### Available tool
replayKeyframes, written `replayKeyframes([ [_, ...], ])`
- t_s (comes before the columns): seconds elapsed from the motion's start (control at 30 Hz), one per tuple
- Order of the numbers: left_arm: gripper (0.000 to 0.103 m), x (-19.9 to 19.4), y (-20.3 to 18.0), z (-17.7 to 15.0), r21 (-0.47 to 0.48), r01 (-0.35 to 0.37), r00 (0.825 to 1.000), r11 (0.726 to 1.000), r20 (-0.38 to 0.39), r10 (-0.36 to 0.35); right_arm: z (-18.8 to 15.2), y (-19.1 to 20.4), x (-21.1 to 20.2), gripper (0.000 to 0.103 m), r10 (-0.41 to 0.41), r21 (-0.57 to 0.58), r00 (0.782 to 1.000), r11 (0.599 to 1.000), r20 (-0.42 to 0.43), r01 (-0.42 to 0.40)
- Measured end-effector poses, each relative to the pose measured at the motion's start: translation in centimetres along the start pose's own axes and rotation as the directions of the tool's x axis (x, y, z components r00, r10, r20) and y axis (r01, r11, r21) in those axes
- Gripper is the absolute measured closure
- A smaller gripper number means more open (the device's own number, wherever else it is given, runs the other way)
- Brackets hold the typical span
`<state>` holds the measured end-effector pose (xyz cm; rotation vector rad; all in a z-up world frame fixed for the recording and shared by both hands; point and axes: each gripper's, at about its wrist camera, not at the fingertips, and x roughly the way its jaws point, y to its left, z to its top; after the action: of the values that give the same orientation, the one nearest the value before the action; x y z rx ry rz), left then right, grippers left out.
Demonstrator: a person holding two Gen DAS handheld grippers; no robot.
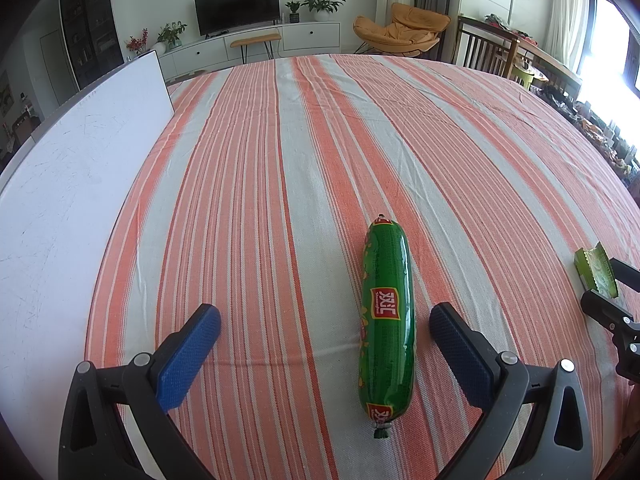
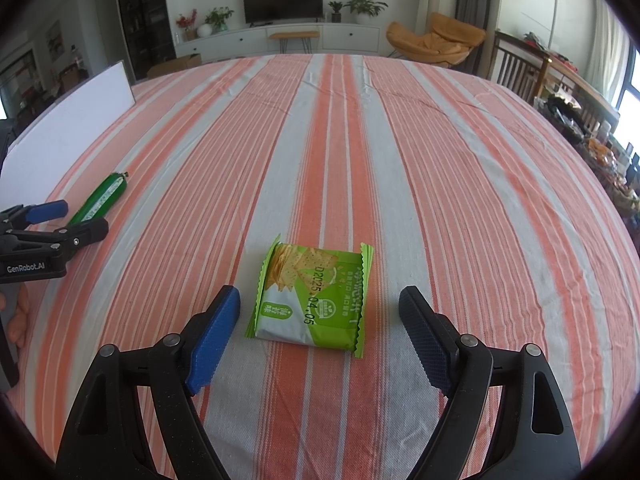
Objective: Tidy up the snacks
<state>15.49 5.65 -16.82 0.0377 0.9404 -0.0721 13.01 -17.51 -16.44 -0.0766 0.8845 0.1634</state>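
Observation:
A green sausage stick (image 1: 386, 320) lies lengthwise on the striped tablecloth (image 1: 280, 160), between the fingers of my open left gripper (image 1: 325, 320), nearer the right finger. It also shows at the left of the right wrist view (image 2: 102, 198). A green cracker packet (image 2: 314, 300) lies flat between the fingers of my open right gripper (image 2: 320, 306); its corner shows in the left wrist view (image 1: 596, 276). Neither gripper touches its snack. The left gripper (image 2: 60, 220) is seen at the left of the right wrist view, the right gripper (image 1: 612, 288) at the right edge of the left wrist view.
A white board (image 1: 80, 168) lies along the table's left side, also in the right wrist view (image 2: 76, 108). Beyond the far table edge stand a TV cabinet, an orange chair (image 1: 400, 30) and wooden chairs. Cluttered goods sit off the right side (image 2: 600, 152).

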Motion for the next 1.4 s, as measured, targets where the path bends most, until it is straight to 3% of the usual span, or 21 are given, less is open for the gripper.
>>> replayKeyframes([
  [0.53, 0.000, 0.1, 0.0, 0.1, -0.002, 0.009, 1.000, 1.000, 0.000, -0.009, -0.4, 0.4, -0.1, 0.016, 0.003, -0.006, 1.000, 1.000, -0.003, -0.003],
  [0.67, 0.000, -0.2, 0.5, 0.4, 0.078, 0.092, 0.992, 0.993, -0.098, -0.084, -0.4, 0.4, -0.1, 0.016, 0.004, -0.005, 1.000, 1.000, -0.004, -0.004],
  [0.8, 0.002, -1.2, 1.7, 1.0, 0.031, 0.203, 0.967, 0.979, -0.162, -0.196, -0.2, 0.5, -0.1, 0.016, 0.010, -0.010, 0.999, 1.000, -0.049, -0.010],
  [0.87, 0.010, -1.7, 1.8, 1.6, 0.029, 0.216, 0.964, 0.976, -0.165, -0.208, 0.6, 0.4, 0.1, 0.017, 0.019, -0.004, 0.990, 1.000, -0.141, -0.019],
  [1.0, 0.026, -0.9, -0.1, 2.8, 0.109, 0.169, 0.971, 0.980, -0.189, -0.147, 2.8, -1.5, -0.1, 0.017, 0.056, 0.122, 0.964, 0.992, -0.260, -0.025],
  [1.03, 0.037, -0.3, -0.7, 2.9, 0.129, 0.150, 0.971, 0.980, -0.206, -0.122, 3.3, -1.8, -0.3, 0.017, 0.062, 0.151, 0.958, 0.988, -0.278, -0.020],
  [1.1, 0.048, -0.1, -1.8, 2.9, 0.171, 0.112, 0.979, 0.979, -0.189, -0.079, 4.0, -1.9, -0.4, 0.017, 0.069, 0.181, 0.949, 0.983, -0.306, -0.013],
  [1.13, 0.062, -0.2, -2.1, 2.8, 0.170, 0.128, 0.978, 0.977, -0.184, -0.096, 4.2, -1.7, -0.3, 0.017, 0.068, 0.183, 0.945, 0.983, -0.320, -0.008],
  [1.2, 0.080, -0.5, -2.3, 2.8, 0.155, 0.117, 0.981, 0.981, -0.171, -0.090, 4.3, -1.2, -0.1, 0.018, 0.056, 0.178, 0.939, 0.984, -0.339, 0.006],
  [1.3, 0.080, -0.9, -1.9, 2.4, 0.098, 0.150, 0.978, 0.984, -0.162, -0.133, 4.1, 0.0, 1.0, 0.019, 0.022, 0.154, 0.928, 0.987, -0.373, 0.038],
  [1.33, 0.080, -1.1, -1.5, 2.1, 0.081, 0.159, 0.976, 0.984, -0.160, -0.145, 3.8, 0.3, 1.2, 0.027, 0.011, 0.148, 0.924, 0.988, -0.382, 0.049],
  [1.37, 0.080, -1.5, -1.2, 1.8, 0.066, 0.172, 0.975, 0.983, -0.153, -0.161, 3.7, 0.3, 1.3, 0.049, -0.022, 0.137, 0.925, 0.987, -0.379, 0.079],
  [1.4, 0.080, -2.1, -0.9, 1.5, 0.052, 0.186, 0.974, 0.981, -0.142, -0.178, 3.9, 0.4, 1.0, 0.050, -0.047, 0.126, 0.931, 0.987, -0.363, 0.099],
])
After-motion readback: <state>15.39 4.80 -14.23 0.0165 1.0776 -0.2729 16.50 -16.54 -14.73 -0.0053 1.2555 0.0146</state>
